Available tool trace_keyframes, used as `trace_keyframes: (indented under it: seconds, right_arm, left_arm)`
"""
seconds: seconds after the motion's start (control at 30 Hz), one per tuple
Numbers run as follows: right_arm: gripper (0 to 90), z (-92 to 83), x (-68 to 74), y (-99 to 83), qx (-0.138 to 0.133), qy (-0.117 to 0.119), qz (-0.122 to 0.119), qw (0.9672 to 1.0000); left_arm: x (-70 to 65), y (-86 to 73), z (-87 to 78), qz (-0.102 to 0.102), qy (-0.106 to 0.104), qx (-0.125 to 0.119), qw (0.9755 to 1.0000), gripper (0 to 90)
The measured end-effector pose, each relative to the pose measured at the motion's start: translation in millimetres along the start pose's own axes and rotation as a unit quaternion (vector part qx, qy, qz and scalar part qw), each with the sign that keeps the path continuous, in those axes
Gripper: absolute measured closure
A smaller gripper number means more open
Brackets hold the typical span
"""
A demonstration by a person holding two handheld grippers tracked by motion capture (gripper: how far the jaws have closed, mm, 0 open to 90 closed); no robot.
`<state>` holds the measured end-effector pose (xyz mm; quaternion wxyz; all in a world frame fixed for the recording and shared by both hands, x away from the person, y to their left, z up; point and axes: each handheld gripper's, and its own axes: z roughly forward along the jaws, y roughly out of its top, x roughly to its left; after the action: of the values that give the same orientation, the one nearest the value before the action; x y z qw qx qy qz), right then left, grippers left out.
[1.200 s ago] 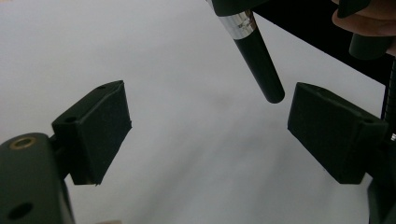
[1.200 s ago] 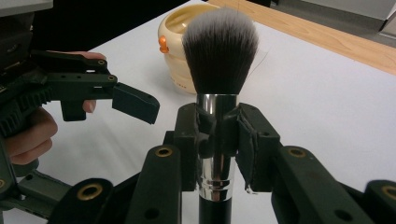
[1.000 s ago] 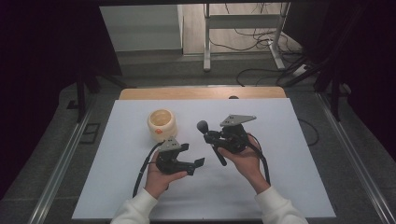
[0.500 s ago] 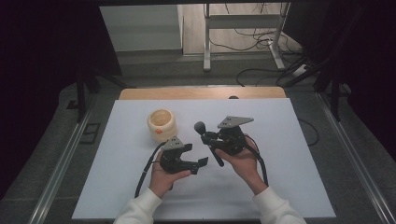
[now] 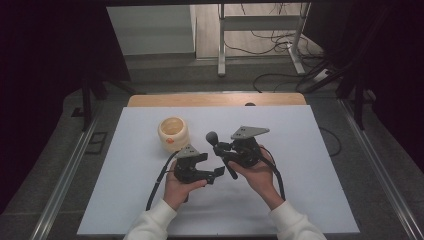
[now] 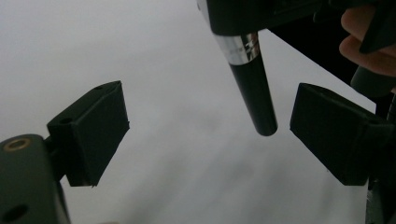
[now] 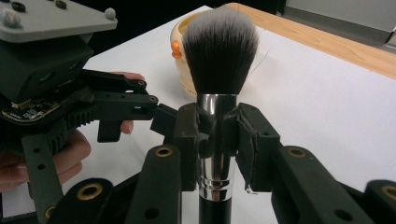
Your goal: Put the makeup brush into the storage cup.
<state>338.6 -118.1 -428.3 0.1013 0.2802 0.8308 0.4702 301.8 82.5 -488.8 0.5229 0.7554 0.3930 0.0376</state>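
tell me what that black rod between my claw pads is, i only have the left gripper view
Observer: It is the handle of a makeup brush; the right claw is shut on its silver ferrule.
Operator: which way is the brush head pointing
Observer: In the high view the bristles point away from the person, toward the far side of the white table.
Operator: anything else on the table
Observer: A cream-coloured round pot with an orange spot stands beyond the left claw.
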Motion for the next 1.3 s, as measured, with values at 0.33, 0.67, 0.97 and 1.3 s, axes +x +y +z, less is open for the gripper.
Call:
trace_keyframes:
  seconds: [0.33, 0.67, 0.97, 1.3]
  right_arm:
    - [70.9, 4.3, 5.8, -2.3, -0.013, 0.015, 0.002, 0.9998]
    - [70.8, 6.5, 11.2, -2.6, -0.015, 0.027, -0.011, 0.9995]
    - [70.6, 4.9, 11.8, -2.1, -0.018, 0.030, -0.014, 0.9993]
    - [47.7, 0.2, 9.5, -0.6, -0.027, 0.019, -0.011, 0.9994]
  left_arm:
    - [-3.3, 1.6, 8.4, -0.006, -0.013, -0.009, 0.9998, 27.0]
    - [0.1, 1.7, 9.4, -0.015, -0.039, -0.007, 0.9991, 66.6]
    - [4.3, 1.6, 6.3, -0.027, -0.043, -0.002, 0.9987, 73.9]
    - [7.0, 1.4, 2.3, -0.028, -0.037, -0.009, 0.9989, 74.0]
